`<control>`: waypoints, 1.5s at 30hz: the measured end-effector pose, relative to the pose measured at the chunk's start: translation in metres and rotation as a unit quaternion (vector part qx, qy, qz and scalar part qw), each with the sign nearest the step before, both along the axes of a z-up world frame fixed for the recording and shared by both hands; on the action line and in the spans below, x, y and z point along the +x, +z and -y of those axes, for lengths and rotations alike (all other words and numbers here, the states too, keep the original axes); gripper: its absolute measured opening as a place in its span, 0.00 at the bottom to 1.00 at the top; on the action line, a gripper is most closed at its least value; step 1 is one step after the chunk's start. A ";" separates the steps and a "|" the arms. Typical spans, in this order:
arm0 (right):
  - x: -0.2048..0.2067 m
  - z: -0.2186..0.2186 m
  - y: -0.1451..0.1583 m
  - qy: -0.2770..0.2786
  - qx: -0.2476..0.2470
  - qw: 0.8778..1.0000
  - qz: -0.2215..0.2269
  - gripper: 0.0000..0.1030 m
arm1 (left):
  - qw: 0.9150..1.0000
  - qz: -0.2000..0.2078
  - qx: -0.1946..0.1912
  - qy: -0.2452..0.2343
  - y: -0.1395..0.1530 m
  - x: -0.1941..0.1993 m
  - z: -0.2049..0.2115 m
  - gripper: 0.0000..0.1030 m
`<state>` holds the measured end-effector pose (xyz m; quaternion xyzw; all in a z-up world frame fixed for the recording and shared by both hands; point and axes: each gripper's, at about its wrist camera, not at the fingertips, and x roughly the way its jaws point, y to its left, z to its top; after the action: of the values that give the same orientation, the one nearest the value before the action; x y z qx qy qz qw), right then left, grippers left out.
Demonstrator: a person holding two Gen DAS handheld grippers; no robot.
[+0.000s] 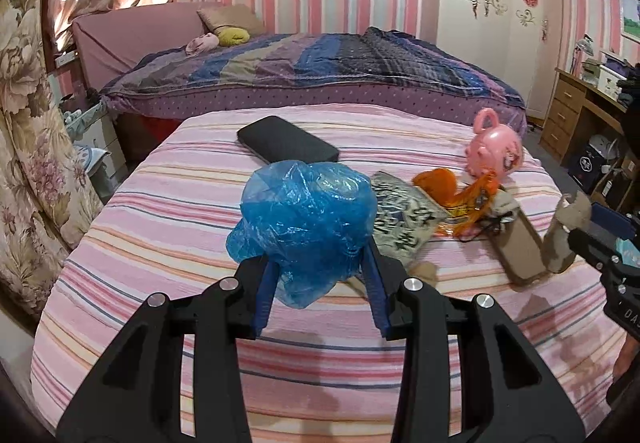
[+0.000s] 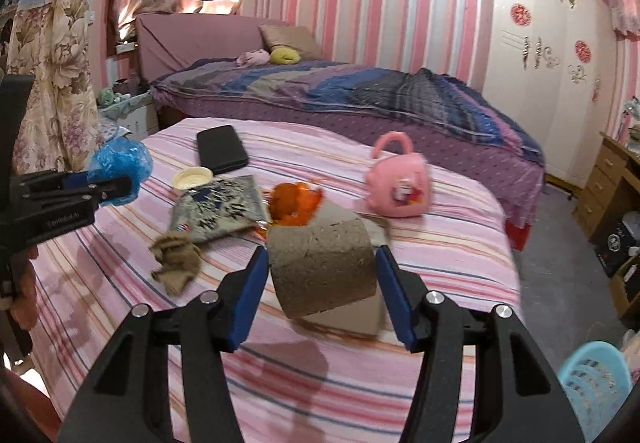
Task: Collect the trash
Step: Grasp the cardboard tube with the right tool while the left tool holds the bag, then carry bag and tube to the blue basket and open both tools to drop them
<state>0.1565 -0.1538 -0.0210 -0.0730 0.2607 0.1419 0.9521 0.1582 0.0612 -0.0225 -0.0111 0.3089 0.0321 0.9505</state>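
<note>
On the pink striped bedspread (image 2: 400, 243) most litter is not yet collected: a printed snack packet (image 2: 220, 209), an orange wrapper (image 2: 294, 205), a crumpled brown scrap (image 2: 176, 257) and a small lid (image 2: 193, 178). Raised over it, the left gripper (image 1: 320, 275) pinches a blue plastic bag (image 1: 308, 219); the right gripper (image 2: 320, 283), jaws half spread, clasps a cardboard tube (image 2: 324, 267). A likely bin, the blue basket (image 2: 596, 383), stands on the floor.

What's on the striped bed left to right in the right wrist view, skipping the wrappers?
Blue plastic bag → black case → cardboard roll → pink toy bag.
</note>
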 end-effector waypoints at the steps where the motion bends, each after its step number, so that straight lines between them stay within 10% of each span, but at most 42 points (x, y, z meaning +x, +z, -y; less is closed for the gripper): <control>1: -0.004 0.008 0.001 -0.005 -0.001 1.000 0.001 0.53 | 1.000 0.001 0.000 -0.002 0.000 -0.001 0.003 0.37; 29: -0.072 0.213 -0.002 -0.170 0.008 0.985 -0.005 0.53 | 0.994 0.004 0.011 -0.113 -0.006 -0.037 0.164 0.37; 45: -0.103 0.319 -0.028 -0.274 0.024 0.961 -0.024 0.53 | 0.976 0.001 -0.018 -0.216 -0.001 -0.047 0.309 0.37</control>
<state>0.0531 -0.4733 -0.0493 0.0275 0.2905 -0.1165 0.9494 0.1108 -0.2476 -0.0233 0.0391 0.3033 -0.1800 0.9349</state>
